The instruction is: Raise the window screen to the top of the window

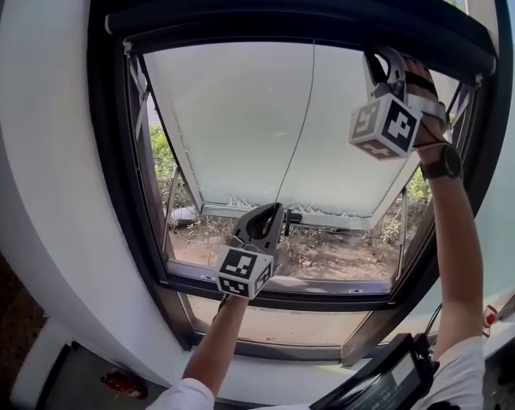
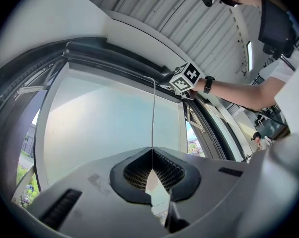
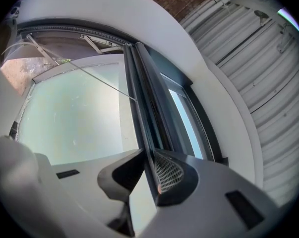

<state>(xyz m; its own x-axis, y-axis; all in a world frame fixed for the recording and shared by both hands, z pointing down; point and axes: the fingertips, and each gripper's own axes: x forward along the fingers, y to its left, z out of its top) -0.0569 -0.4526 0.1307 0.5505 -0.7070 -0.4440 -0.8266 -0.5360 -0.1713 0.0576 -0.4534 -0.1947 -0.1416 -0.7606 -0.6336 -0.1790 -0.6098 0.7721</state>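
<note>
Right hand-held gripper (image 3: pixel 148 155): narrow grip on the window screen (image 3: pixel 142 83) bar, up at the top of the window frame (image 1: pixel 110 143).
Left hand-held gripper (image 2: pixel 151 152): closed tight on the thin pull cord (image 2: pixel 153 113), well below the screen.

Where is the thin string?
In the head view the string runs down the middle of the window, from the bar held by the right gripper to the shut jaws of the left gripper.

Two tools show, one left tool (image 1: pixel 279 212) and one right tool (image 1: pixel 385 60), with two marker cubes (image 1: pixel 385 126), one window frame (image 1: pixel 137 186), one frosted pane (image 1: pixel 240 118), one dark screen rail (image 1: pixel 283 20), one thin cord (image 1: pixel 301 118) and one wristwatch (image 1: pixel 442 162).
</note>
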